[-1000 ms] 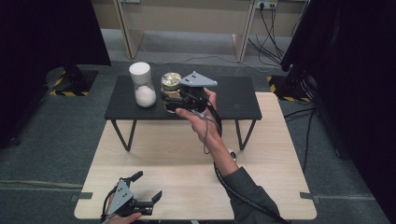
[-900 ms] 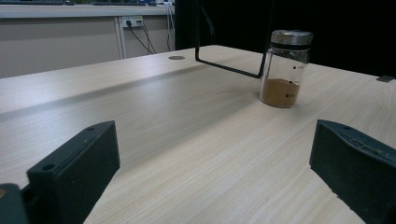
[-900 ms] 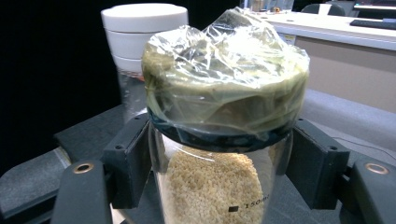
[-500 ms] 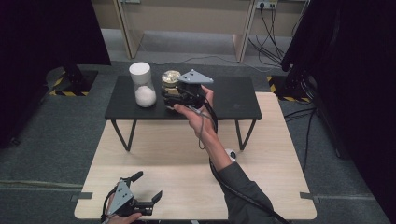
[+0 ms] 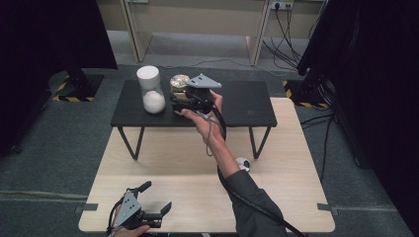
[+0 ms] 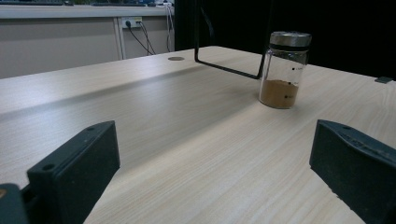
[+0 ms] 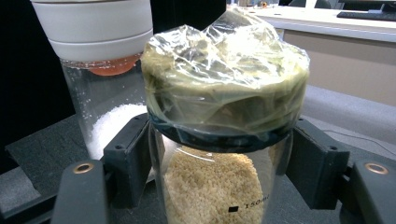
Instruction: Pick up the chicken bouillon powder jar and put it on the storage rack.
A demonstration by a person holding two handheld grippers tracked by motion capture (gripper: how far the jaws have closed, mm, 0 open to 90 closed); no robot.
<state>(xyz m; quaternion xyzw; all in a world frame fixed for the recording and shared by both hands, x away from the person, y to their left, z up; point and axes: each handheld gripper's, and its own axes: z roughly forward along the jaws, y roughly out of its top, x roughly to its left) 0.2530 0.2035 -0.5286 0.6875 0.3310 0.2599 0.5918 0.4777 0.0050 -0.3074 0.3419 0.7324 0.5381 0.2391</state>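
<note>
The right tongs [image 5: 179, 101] grip a glass jar of pale grains [image 7: 219, 186], one jaw pressed against each side just below its plastic-wrapped top [image 7: 224, 79]. The jar is over the black raised surface [image 5: 247, 106], just beside a white-lidded jar of white powder [image 5: 150, 91]. The left tongs [image 5: 157, 200] rest low on the wooden surface [image 5: 188, 163], jaws spread wide with nothing between them. Ahead of them stands a small glass jar with brown powder [image 6: 284, 70].
</note>
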